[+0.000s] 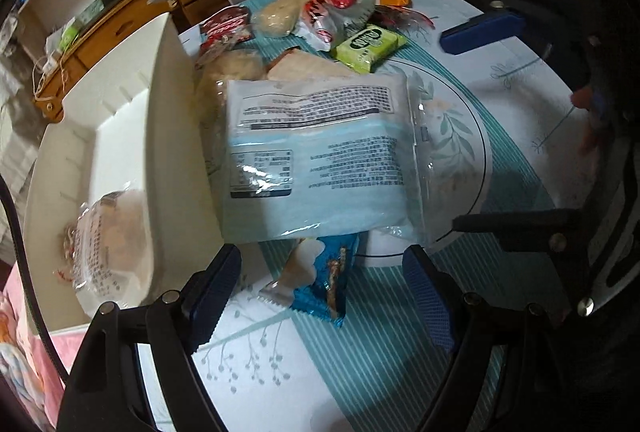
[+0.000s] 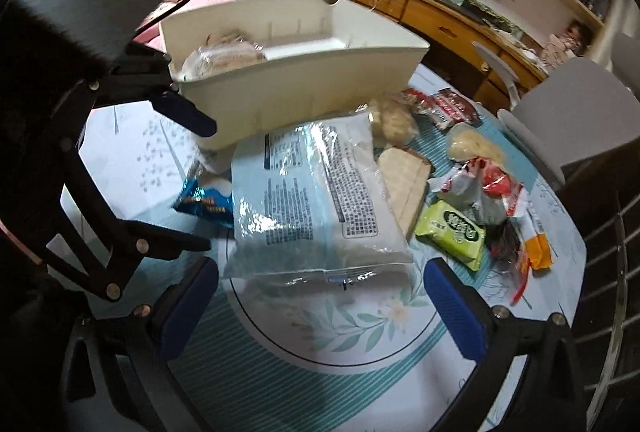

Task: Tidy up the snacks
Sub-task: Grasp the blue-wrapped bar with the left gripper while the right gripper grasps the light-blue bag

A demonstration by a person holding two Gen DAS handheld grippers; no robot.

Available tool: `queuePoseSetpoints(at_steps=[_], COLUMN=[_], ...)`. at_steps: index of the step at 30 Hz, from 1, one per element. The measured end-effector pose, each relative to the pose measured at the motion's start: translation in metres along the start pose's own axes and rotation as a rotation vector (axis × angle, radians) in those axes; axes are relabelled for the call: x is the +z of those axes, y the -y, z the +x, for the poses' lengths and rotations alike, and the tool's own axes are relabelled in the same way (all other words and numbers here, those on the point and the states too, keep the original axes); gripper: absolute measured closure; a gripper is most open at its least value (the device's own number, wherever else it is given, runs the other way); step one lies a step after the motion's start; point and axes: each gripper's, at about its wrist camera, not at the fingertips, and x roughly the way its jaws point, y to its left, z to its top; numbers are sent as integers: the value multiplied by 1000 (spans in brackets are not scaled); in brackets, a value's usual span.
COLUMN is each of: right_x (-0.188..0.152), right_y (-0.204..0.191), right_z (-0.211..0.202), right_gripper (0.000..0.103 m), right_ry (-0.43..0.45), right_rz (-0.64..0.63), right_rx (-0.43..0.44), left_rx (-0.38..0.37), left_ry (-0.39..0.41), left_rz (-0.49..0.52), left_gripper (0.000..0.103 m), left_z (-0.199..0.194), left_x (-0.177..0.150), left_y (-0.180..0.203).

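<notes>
A large pale-blue snack packet [image 2: 316, 200] lay on the surface [image 2: 360, 384] just beside the white bin [image 2: 304, 88] (one wrapped snack inside); smaller snacks [image 2: 452, 228] lay beyond. The right hand-held gripper [image 2: 320, 312] gaped wide, holding nothing; the left hand-held gripper [image 1: 320, 292] stood open too, empty.

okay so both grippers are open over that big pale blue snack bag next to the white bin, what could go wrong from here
The big pale blue bag overlaps the small blue wrapper, so gripping near that edge might drag both. It looks slick and floppy and could slip from the right gripper. The left gripper might also bump the white bin.
</notes>
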Motion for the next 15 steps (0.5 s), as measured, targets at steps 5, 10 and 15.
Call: queuePoseSetpoints(at_steps=[5, 10, 15], right_x=[-3, -4, -3], right_y=[4, 10, 13], right_z=[16, 30, 40], right_gripper=[0, 0, 0], right_ry=[-9, -12, -2], right_rz=[-29, -27, -47], right_rx=[18, 22, 38], left_rx=[25, 38, 42], left_ry=[22, 23, 30], left_rz=[49, 70, 102], left_gripper=[24, 31, 40], left_z=[5, 12, 16], left_x=[0, 1, -2], left_y=[12, 18, 20])
